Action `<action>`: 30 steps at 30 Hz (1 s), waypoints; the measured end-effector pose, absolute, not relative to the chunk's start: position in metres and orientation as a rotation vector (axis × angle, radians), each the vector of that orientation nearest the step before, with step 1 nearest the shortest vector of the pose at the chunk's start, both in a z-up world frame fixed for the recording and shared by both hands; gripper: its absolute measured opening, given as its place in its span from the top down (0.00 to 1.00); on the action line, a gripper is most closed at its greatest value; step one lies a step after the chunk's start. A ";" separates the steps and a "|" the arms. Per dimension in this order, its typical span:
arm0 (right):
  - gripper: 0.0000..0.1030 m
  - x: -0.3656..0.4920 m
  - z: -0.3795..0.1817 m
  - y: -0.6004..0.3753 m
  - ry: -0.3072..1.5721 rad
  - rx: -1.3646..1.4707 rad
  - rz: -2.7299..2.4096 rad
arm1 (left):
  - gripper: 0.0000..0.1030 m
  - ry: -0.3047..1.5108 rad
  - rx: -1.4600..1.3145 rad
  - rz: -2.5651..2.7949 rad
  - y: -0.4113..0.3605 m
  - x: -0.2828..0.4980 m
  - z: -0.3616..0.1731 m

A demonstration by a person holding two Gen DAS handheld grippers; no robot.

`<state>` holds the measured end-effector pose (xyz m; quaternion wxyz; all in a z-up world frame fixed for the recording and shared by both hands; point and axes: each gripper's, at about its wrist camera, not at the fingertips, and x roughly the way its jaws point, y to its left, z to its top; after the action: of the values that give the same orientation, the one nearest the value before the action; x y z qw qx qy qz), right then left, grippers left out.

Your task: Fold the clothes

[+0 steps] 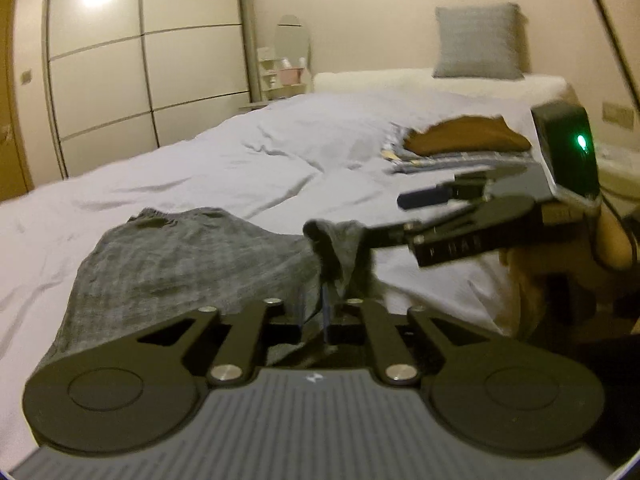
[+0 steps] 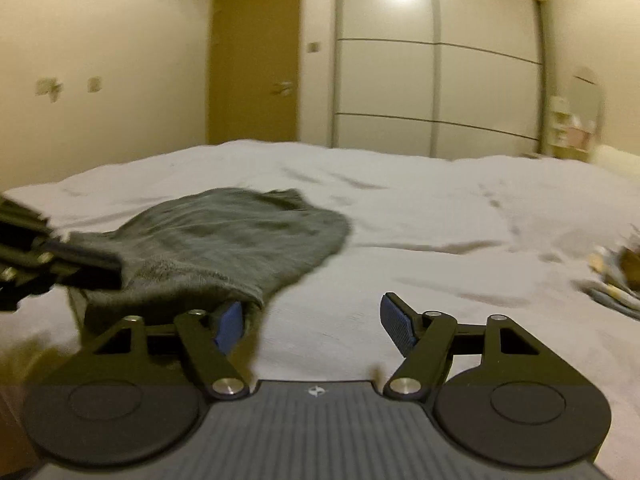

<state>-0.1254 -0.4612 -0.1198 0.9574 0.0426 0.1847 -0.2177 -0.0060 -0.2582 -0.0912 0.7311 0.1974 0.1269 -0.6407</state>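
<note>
Bedroom, sliding wardrobe (image 1: 144, 60) behind, bed (image 1: 240, 152) with a pale wrinkled sheet as the work surface. Landmark: the grey garment (image 1: 192, 256), lying rumpled on the near part of the bed.

Beyond the grey garment, toward the pillow (image 1: 478, 42), a stack of folded clothes (image 1: 460, 144), brown piece on top.

Left claw (image 1: 326, 316): jaws closed, pinching the grey garment's near edge. Right claw (image 2: 316, 322): jaws spread wide, gripping nothing; its left pad sits against the garment's near corner, and in the left view a lifted tuft of cloth sits at its lower finger.

Judgement: a fold or spread of the grey garment is in hand; which one, can't tell.

To do it well:
- get the right claw closed on a matching corner, single layer, before any pull
- keep both claws level, tension even so the edge stays straight
- lay down flat, smooth wrinkles away from the grips

Risk: bunched cloth in the left claw gives a skewed fold.
</note>
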 end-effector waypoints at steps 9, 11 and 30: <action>0.26 -0.163 -0.121 -0.453 0.340 0.169 -0.431 | 0.75 0.249 0.581 -1.308 -0.256 -0.033 -0.086; 0.26 -0.171 -0.116 -0.447 0.318 0.201 -0.367 | 0.75 0.242 0.613 -1.285 -0.256 -0.039 -0.085; 0.76 -0.126 -0.125 -0.377 0.495 -0.673 0.010 | 0.68 0.234 0.642 -1.143 -0.220 0.015 -0.112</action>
<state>-0.1264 -0.3769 -0.1253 0.9140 -0.3266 0.2405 0.0050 0.0150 -0.2203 -0.1116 0.7863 0.2976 0.1086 -0.5304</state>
